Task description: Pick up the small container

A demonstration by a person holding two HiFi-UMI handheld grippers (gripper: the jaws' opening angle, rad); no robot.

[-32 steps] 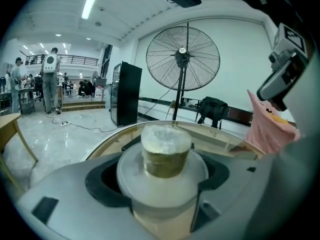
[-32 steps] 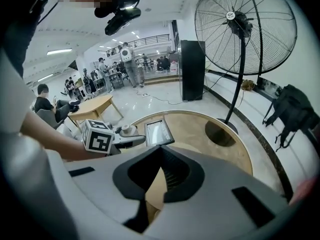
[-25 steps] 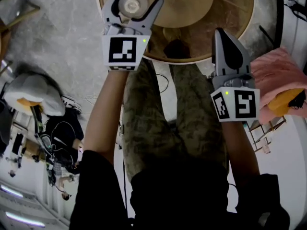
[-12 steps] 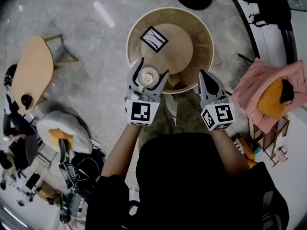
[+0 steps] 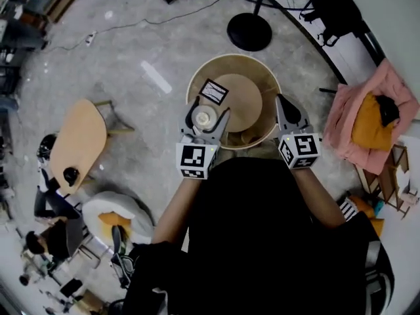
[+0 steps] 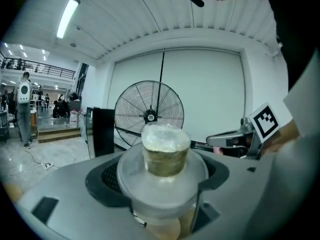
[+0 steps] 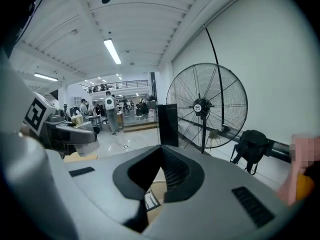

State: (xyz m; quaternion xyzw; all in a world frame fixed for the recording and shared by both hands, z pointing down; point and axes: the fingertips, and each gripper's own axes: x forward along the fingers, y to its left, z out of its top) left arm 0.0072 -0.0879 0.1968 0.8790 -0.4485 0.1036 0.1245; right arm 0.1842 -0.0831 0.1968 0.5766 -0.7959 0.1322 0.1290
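The small container point(image 5: 204, 117), a clear lidded tub with pale contents, sits between the jaws of my left gripper point(image 5: 205, 115), which is shut on it above the near left rim of the round wooden table point(image 5: 268, 77). In the left gripper view the container point(image 6: 165, 151) stands upright between the jaws of that gripper point(image 6: 162, 180), lid flange resting on them. My right gripper point(image 5: 283, 102) hovers at the table's near right rim, jaws shut with nothing between them, as the right gripper view point(image 7: 160, 153) confirms. A black-framed card point(image 5: 213, 91) lies on the table.
A floor fan's black base point(image 5: 249, 31) stands beyond the table; the fan point(image 6: 150, 115) shows in both gripper views. Pink cloth over a chair point(image 5: 367, 120) is at the right. A small wooden side table point(image 5: 77, 143) and a white cushion point(image 5: 111, 218) lie at the left.
The head view has risen far above the floor, so the table looks much smaller. Both grippers stay over the table's near rim, the left one still holding the container.
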